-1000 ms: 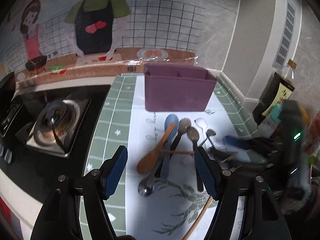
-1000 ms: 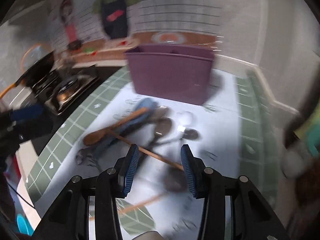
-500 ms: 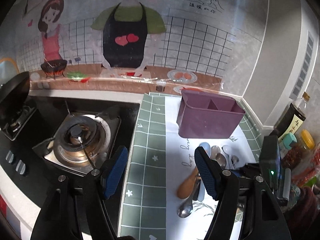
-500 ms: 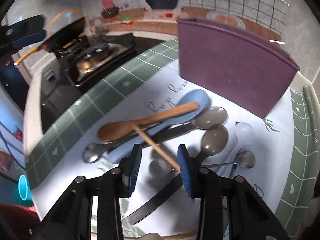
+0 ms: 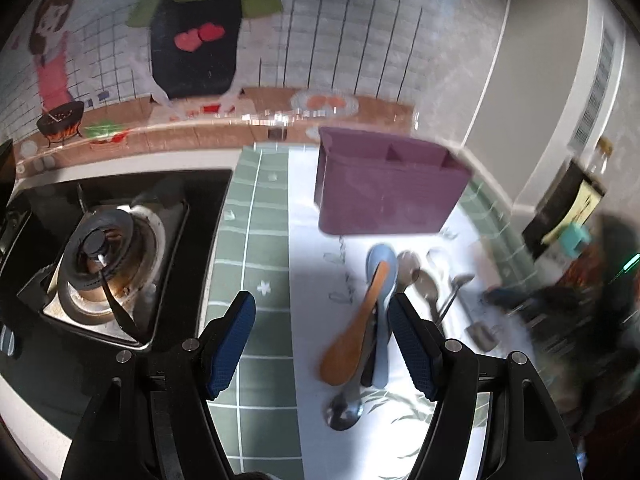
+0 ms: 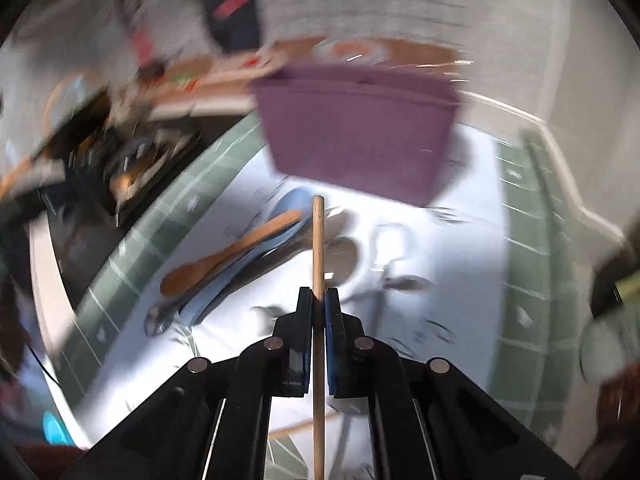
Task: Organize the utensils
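Note:
My right gripper point(image 6: 319, 300) is shut on a thin wooden chopstick point(image 6: 318, 240) that sticks straight out ahead toward the purple utensil holder point(image 6: 356, 136). Below it a wooden spoon point(image 6: 228, 254), a blue spoon point(image 6: 280, 216) and several metal spoons lie in a heap on the white mat. My left gripper point(image 5: 322, 334) hangs open over the green tiles, with nothing between its fingers. The wooden spoon point(image 5: 358, 330) lies just inside its right finger point(image 5: 412, 346). The purple holder point(image 5: 384, 188) stands behind the heap, divided into compartments. The right gripper shows there only as a dark blur at the right edge.
A gas stove burner point(image 5: 104, 256) sits to the left of the green tiled counter point(image 5: 248, 248). A dark bottle point(image 5: 568, 200) and jars crowd the right corner. The illustrated backsplash wall point(image 5: 200, 40) closes off the far side. A second chopstick point(image 6: 296, 428) lies on the mat near me.
My right gripper closed on the chopstick and lifted it off the heap, so it now points forward. My left gripper shifted back toward the utensil heap.

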